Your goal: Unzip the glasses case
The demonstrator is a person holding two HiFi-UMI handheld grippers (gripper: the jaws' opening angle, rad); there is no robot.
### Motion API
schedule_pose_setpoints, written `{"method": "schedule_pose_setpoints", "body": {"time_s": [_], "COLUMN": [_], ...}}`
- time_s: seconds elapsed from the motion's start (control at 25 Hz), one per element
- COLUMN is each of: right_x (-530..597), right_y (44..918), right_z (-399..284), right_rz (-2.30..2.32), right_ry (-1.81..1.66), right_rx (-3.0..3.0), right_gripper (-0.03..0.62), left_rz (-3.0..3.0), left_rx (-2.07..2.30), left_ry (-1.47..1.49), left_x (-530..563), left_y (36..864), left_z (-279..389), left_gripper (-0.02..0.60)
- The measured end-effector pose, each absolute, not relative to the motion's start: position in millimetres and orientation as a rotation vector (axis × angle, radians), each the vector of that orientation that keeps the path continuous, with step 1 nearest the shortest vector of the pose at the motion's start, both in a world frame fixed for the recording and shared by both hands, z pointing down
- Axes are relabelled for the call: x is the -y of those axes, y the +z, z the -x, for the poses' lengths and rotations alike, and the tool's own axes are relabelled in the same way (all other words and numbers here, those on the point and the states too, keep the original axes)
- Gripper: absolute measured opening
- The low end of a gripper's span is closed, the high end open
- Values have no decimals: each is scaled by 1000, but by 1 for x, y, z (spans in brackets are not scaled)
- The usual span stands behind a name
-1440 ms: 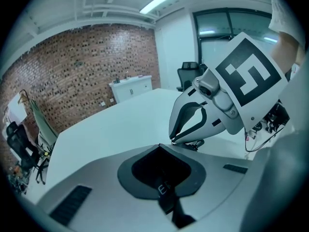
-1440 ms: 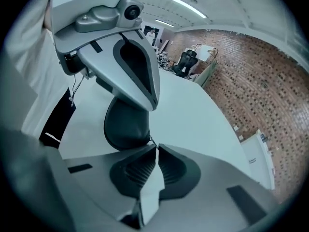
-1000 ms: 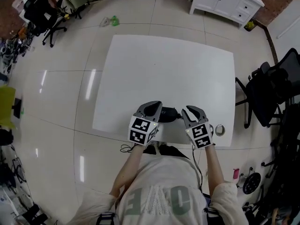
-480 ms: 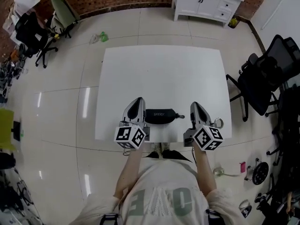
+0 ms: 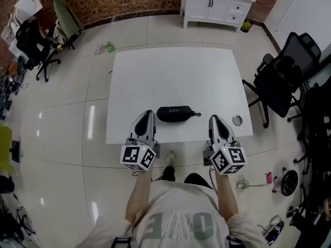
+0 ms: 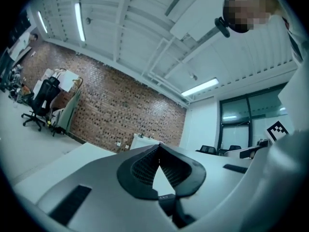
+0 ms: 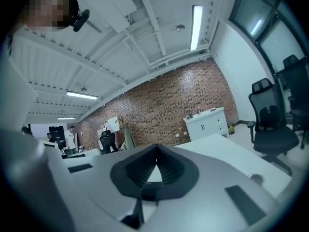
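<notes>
The black glasses case [image 5: 176,113] lies flat near the front edge of the white table [image 5: 176,76], with its zip pull [image 5: 198,113] sticking out at its right end. My left gripper [image 5: 147,114] hangs at the table's front edge, just left of the case and apart from it. My right gripper [image 5: 213,119] hangs at the front edge to the right of the case, also apart from it. In the left gripper view the left gripper [image 6: 159,147] has its jaws together with nothing in them. The right gripper [image 7: 156,147] looks the same in its own view. Neither gripper view shows the case.
A small metal ring [image 5: 237,120] lies on the table's front right corner, beside my right gripper. Black office chairs [image 5: 282,84] stand to the right of the table. A white cabinet [image 5: 217,6] stands at the far wall, and chairs and clutter [image 5: 36,40] at far left.
Both grippers have drawn back from the ends of the case towards the person and moved apart. The case now lies free between them. The head view has shifted.
</notes>
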State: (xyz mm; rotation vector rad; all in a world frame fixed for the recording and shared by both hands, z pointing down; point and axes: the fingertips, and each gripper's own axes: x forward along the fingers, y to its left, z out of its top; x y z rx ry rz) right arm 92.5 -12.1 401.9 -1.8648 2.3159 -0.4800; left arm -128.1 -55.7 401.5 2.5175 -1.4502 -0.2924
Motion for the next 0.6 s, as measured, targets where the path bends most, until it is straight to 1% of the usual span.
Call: {"method": "schedule_pose_setpoints", "body": {"time_s": [0.16,0.36,0.48,0.6], "right_x": [-79,-236,-312,-380], "right_y": [412,431,427,412], "right_z": [-103,-115,-124,-118], "right_rz": [1906,1903,1939,1887], "right_ry": [-452,-486,-504,-524], "right_rx": [-2293,-2276,-2267,-2281], "right_gripper": [0,0,0,0], "left_rz": [-2532,-2557,-2524,-2524], "left_rx": [1486,1546,1587,1609], "left_ry": [-329,-363,-342,-295], "left_x": [-32,-197,-280,-352], "left_y": [395,388,387,379], "left_z": [134,134,132,132], "left_gripper": [5,5,5,5]}}
